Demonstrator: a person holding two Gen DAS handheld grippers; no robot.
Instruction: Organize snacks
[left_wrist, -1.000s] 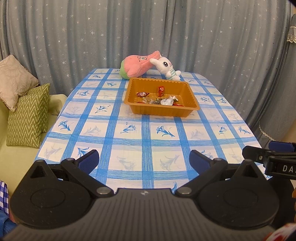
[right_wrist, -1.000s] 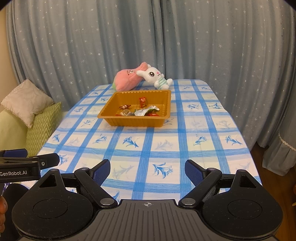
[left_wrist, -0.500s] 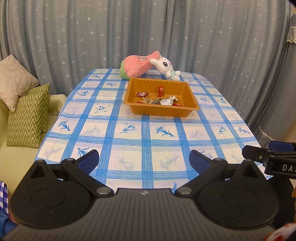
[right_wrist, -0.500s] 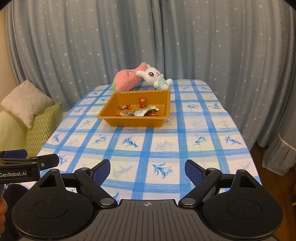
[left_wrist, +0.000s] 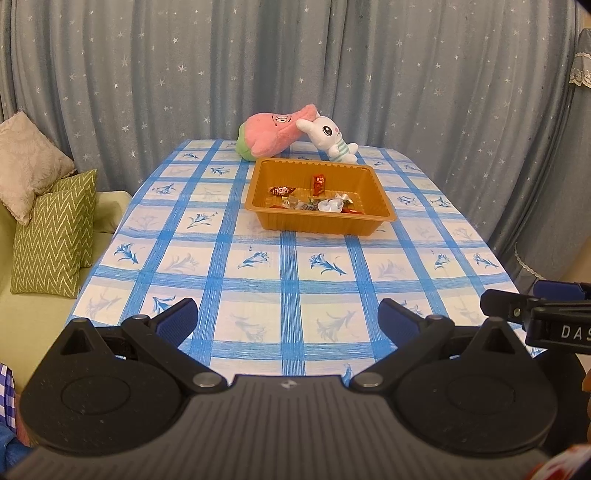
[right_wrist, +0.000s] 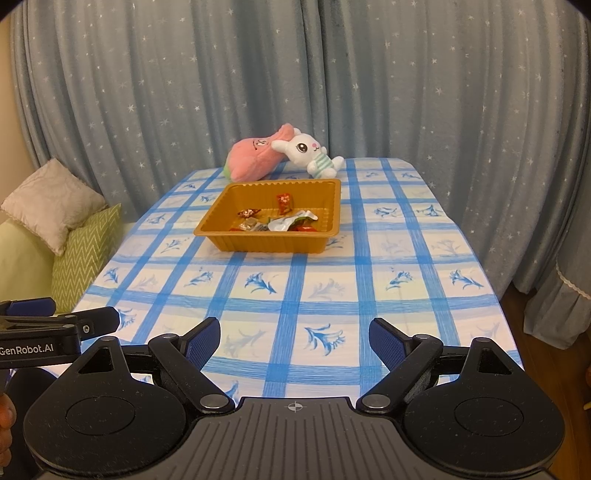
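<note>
Grey-blue curtains (left_wrist: 406, 74) sprinkled with small white stars hang behind a long table (left_wrist: 295, 273) covered in a cloth of blue checks and flower prints. Off the table's left edge sits a pale green sofa (left_wrist: 22, 306) with a beige cushion (left_wrist: 26, 162) leaning above a green zigzag cushion (left_wrist: 51, 236).

At the far edge of the table lie two soft toys: a pink plush (left_wrist: 271, 131) on its side and, touching its right end, a white rabbit (left_wrist: 330, 138) in a striped top.

Just in front of them, towards the far half of the table and a little right of its middle line in the left wrist view, stands an orange tray (left_wrist: 317, 221). The snacks (left_wrist: 314, 197) are inside it: several small wrapped sweets, some red, one crumpled silvery wrapper, mostly gathered along the tray's near wall, with one red packet (right_wrist: 284, 203) further back.

Both tongs hover over the near edge of the table, well apart from the tray. The left gripper (left_wrist: 288, 321) has its blue-padded fingers spread wide, with only tablecloth showing between them. The right gripper (right_wrist: 294, 341) is likewise spread wide, nothing between its pads. Each tool's black side clip pokes into the other camera's view at the edge.
</note>
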